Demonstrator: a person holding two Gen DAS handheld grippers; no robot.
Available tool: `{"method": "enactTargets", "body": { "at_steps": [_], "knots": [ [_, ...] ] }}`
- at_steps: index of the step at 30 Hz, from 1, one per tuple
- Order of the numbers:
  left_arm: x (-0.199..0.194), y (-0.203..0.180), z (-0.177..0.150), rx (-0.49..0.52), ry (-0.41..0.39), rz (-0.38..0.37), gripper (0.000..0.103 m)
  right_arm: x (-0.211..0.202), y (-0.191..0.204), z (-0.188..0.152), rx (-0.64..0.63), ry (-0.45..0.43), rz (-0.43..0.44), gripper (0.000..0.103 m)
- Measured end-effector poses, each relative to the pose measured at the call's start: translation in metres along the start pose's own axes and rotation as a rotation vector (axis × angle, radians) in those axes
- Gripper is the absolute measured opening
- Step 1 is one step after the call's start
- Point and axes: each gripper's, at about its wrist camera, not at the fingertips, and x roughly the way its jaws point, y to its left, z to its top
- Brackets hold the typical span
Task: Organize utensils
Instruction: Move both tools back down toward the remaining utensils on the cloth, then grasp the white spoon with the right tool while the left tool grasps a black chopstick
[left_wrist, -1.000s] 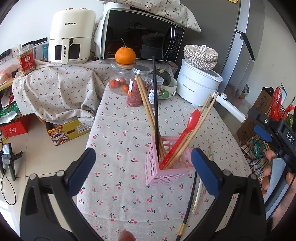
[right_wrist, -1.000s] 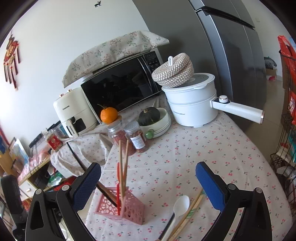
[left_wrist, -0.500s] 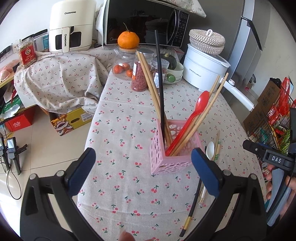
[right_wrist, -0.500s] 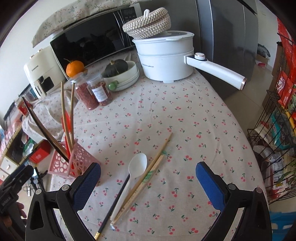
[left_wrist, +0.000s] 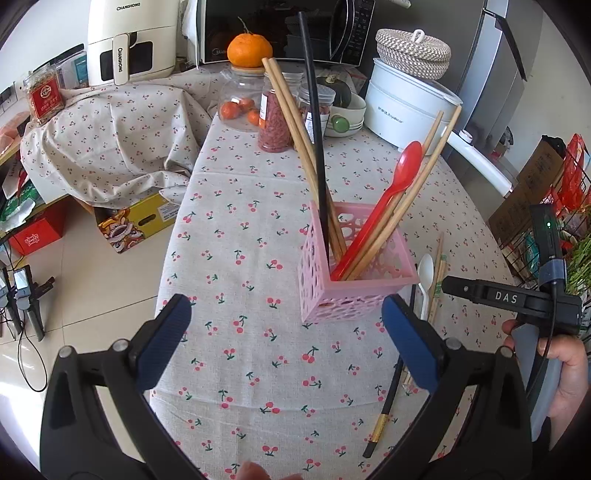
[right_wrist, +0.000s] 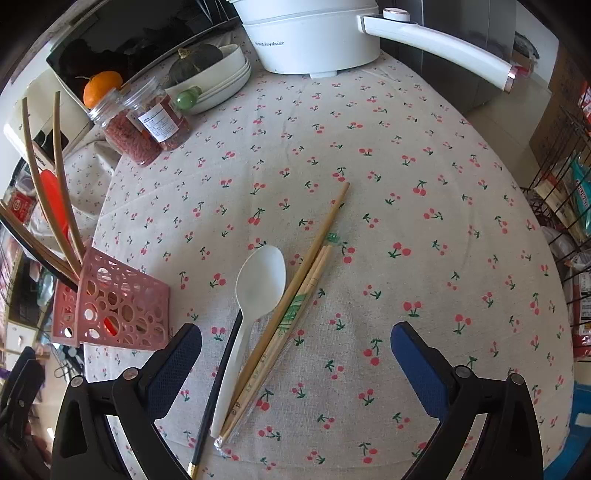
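Both tools were spread wide and held nothing. The left hand-held gripper (left_wrist: 286, 334) hung over the near edge of the worktop (left_wrist: 236, 206), its blue pads (left_wrist: 164, 341) well apart, with the pink holder (left_wrist: 354, 277) standing just beyond its right finger. In that perforated holder leaned a red spoon (left_wrist: 388, 192), a black chopstick (left_wrist: 314, 122) and two pairs of wooden chopsticks (left_wrist: 291, 118), all tilted against the walls.

The right hand-held gripper (right_wrist: 295, 354) was likewise released, poised above the loose utensils on the cherry-print cloth. Between its fingers, toward the left one, lay a white spoon (right_wrist: 258, 284), bowl up and pointing away. Touching its right side was a bare wooden chopstick (right_wrist: 314, 240), and beside that a wrapped pair of chopsticks (right_wrist: 280, 332) in a clear sleeve. A second black chopstick (right_wrist: 218, 384) with a gold band lay against the spoon's handle on the left. The holder (right_wrist: 118, 306) stood just left of them.

A white electric pot (right_wrist: 310, 33), spice jars (right_wrist: 144, 125) and an orange (left_wrist: 249, 50) stood at the far end.
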Motion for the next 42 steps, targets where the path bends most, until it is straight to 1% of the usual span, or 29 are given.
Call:
{"method": "enactTargets", "body": {
  "at_steps": [5,7,10,11,12,13,15,16,18,19,21,23,24,28,32,34,36,39,42],
  "knots": [
    [0.0,0.002,0.0,-0.008,0.0,-0.008,0.102,0.008,0.013,0.0,-0.039,0.021,-0.017,0.103],
    [0.0,0.003,0.0,-0.011,-0.002,-0.016,0.102,0.011,0.017,0.0,-0.051,0.027,-0.009,0.103],
    [-0.002,0.003,-0.001,-0.011,-0.007,-0.027,0.102,0.011,0.02,0.002,-0.046,0.025,0.021,0.097],
    [-0.002,0.003,-0.001,-0.01,-0.009,-0.029,0.102,0.01,0.021,0.002,-0.042,0.027,0.034,0.092],
    [-0.002,0.003,-0.001,-0.01,-0.01,-0.031,0.102,0.01,0.021,0.002,-0.038,0.03,0.047,0.084],
    [-0.002,0.003,-0.001,-0.01,-0.011,-0.032,0.102,0.01,0.022,0.002,-0.034,0.034,0.057,0.08],
    [-0.002,0.003,-0.001,-0.01,-0.011,-0.032,0.102,0.012,0.023,0.001,-0.032,0.047,0.064,0.065],
    [-0.003,0.003,-0.001,-0.01,-0.012,-0.032,0.102,0.013,0.023,0.0,-0.035,0.055,0.075,0.061],
    [-0.003,0.003,-0.001,-0.009,-0.014,-0.034,0.102,0.016,0.025,-0.001,-0.038,0.068,0.099,0.043],
    [-0.003,0.002,-0.001,-0.009,-0.015,-0.036,0.102,0.017,0.025,-0.002,-0.039,0.071,0.109,0.04],
    [-0.004,0.002,-0.001,-0.007,-0.017,-0.04,0.102,0.018,0.027,-0.002,-0.04,0.074,0.135,0.028],
    [-0.004,0.001,-0.002,-0.001,-0.018,-0.046,0.102,0.02,0.028,-0.001,-0.037,0.075,0.148,0.023],
    [-0.004,0.0,-0.002,0.002,-0.017,-0.05,0.102,0.021,0.028,-0.001,-0.035,0.076,0.146,0.021],
    [-0.007,-0.006,-0.004,0.016,-0.011,-0.081,0.102,0.029,0.026,0.0,-0.017,0.091,0.128,0.018],
    [-0.012,-0.018,-0.009,0.068,-0.018,-0.115,0.102,0.036,0.025,0.0,-0.008,0.114,0.137,0.013],
    [-0.012,-0.025,-0.011,0.097,0.002,-0.135,0.102,0.036,0.025,0.0,-0.005,0.119,0.141,0.012],
    [-0.012,-0.034,-0.014,0.138,0.024,-0.143,0.102,0.034,0.022,-0.001,-0.013,0.117,0.126,0.009],
    [-0.009,-0.056,-0.023,0.239,0.047,-0.13,0.102,0.026,0.01,-0.003,-0.018,0.101,0.091,0.009],
    [-0.002,-0.084,-0.034,0.339,0.076,-0.12,0.102,0.018,-0.011,-0.003,0.005,0.099,0.091,0.009]
  ]
}}
